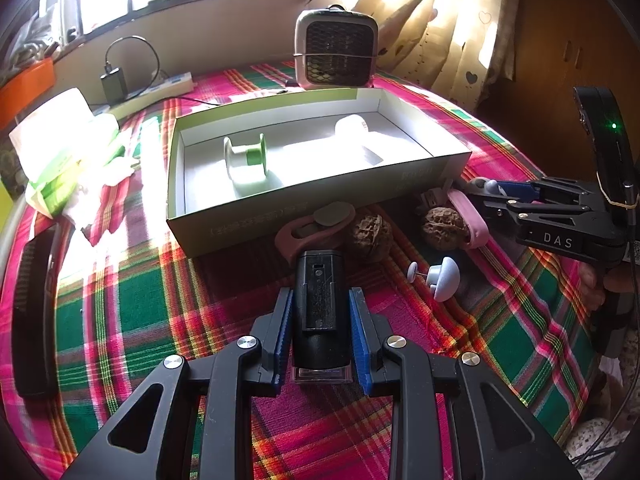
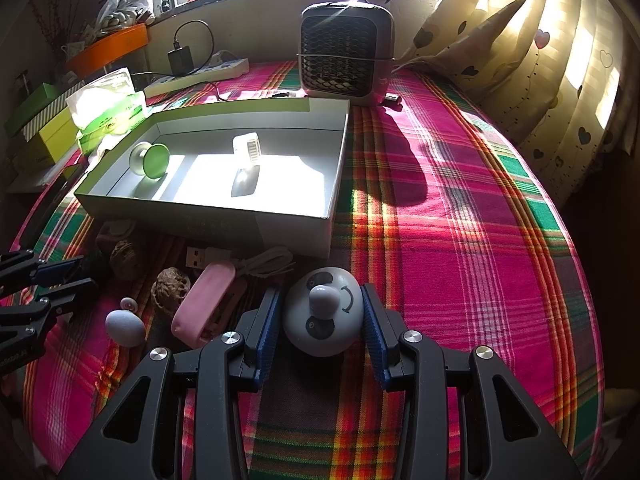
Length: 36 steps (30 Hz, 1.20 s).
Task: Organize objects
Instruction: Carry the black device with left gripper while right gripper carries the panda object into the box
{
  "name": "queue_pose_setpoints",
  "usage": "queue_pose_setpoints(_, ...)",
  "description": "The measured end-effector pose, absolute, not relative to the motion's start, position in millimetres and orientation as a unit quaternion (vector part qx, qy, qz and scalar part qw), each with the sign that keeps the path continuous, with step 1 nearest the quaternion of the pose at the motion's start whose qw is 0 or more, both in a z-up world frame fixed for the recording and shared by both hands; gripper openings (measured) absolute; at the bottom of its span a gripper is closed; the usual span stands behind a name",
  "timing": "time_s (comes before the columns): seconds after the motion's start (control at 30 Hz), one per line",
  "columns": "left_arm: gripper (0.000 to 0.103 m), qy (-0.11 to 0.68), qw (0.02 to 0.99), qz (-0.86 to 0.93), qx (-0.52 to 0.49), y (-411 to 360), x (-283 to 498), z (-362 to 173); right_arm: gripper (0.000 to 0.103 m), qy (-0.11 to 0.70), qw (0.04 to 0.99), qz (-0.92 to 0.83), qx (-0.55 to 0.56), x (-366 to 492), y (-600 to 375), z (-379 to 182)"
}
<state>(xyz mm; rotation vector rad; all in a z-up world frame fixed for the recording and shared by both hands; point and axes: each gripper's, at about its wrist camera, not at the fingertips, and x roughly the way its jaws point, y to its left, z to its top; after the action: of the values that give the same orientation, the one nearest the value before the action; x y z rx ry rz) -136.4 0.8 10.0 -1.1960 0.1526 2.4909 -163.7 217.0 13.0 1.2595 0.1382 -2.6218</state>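
Observation:
My left gripper is shut on a black rectangular device, just above the plaid cloth in front of the open cardboard box. My right gripper is closed around a white panda-face ball with a grey knob, near the box's front right corner. In the box lie a green-and-white spool and a white roll. Two walnuts, pink holders, a grey mushroom-shaped piece and a white USB cable lie in front of the box.
A small fan heater stands behind the box. A power strip with charger and a green tissue pack lie at the back left. A black comb lies at the left edge. Curtains hang on the right.

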Motion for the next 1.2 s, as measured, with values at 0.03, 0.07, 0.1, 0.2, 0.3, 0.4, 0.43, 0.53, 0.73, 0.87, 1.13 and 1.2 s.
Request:
queue_pose_setpoints(0.03, 0.024, 0.053, 0.185, 0.885, -0.425, 0.5, -136.5, 10.1, 0.040, 0.047, 0.115, -0.895, 0.429, -163.5, 217.2, 13.1)
queue_pose_setpoints(0.07, 0.024, 0.053, 0.185, 0.885, -0.425, 0.3, -136.4, 10.2, 0.040, 0.046, 0.114, -0.895, 0.429, -163.2, 217.3, 13.3)
queue_pose_setpoints(0.1, 0.024, 0.051, 0.184, 0.885, -0.424, 0.0, -136.3, 10.7, 0.040, 0.046, 0.114, -0.895, 0.428, -162.9, 217.5, 13.7)
queue_pose_setpoints(0.2, 0.024, 0.047, 0.183, 0.886, -0.422, -0.7, -135.7, 12.8, 0.040, 0.046, 0.115, -0.896, 0.427, -162.4, 218.2, 15.1)
queue_pose_setpoints(0.3, 0.024, 0.043, 0.185, 0.888, -0.418, -0.7, -134.9, 17.5, 0.040, 0.046, 0.117, -0.897, 0.424, -161.8, 219.1, 18.4)
queue_pose_setpoints(0.4, 0.024, 0.042, 0.185, 0.892, -0.410, 0.2, -133.7, 23.6, 0.040, 0.046, 0.118, -0.899, 0.420, -162.0, 219.3, 23.0)
queue_pose_setpoints(0.43, 0.024, 0.041, 0.185, 0.893, -0.409, 0.4, -133.5, 25.5, 0.040, 0.046, 0.118, -0.899, 0.419, -162.0, 219.4, 24.5)
queue_pose_setpoints(0.53, 0.024, 0.041, 0.184, 0.895, -0.405, 1.3, -133.3, 30.5, 0.040, 0.045, 0.119, -0.900, 0.416, -162.0, 219.9, 28.3)
queue_pose_setpoints(0.73, 0.024, 0.037, 0.180, 0.897, -0.402, 0.3, -138.3, 37.6, 0.040, 0.044, 0.121, -0.902, 0.412, -163.5, 220.0, 35.1)
queue_pose_setpoints(0.87, 0.025, 0.036, 0.176, 0.898, -0.402, 0.4, -144.1, 41.3, 0.040, 0.046, 0.123, -0.903, 0.410, -166.4, 219.8, 39.2)
queue_pose_setpoints(1.13, 0.025, 0.033, 0.178, 0.900, -0.396, 4.6, -159.5, 51.1, 0.040, 0.050, 0.130, -0.905, 0.402, -175.4, 216.0, 48.6)
queue_pose_setpoints(1.2, 0.025, 0.025, 0.181, 0.900, -0.397, 5.7, -165.8, 53.1, 0.040, 0.052, 0.131, -0.906, 0.399, -178.7, 214.4, 51.4)
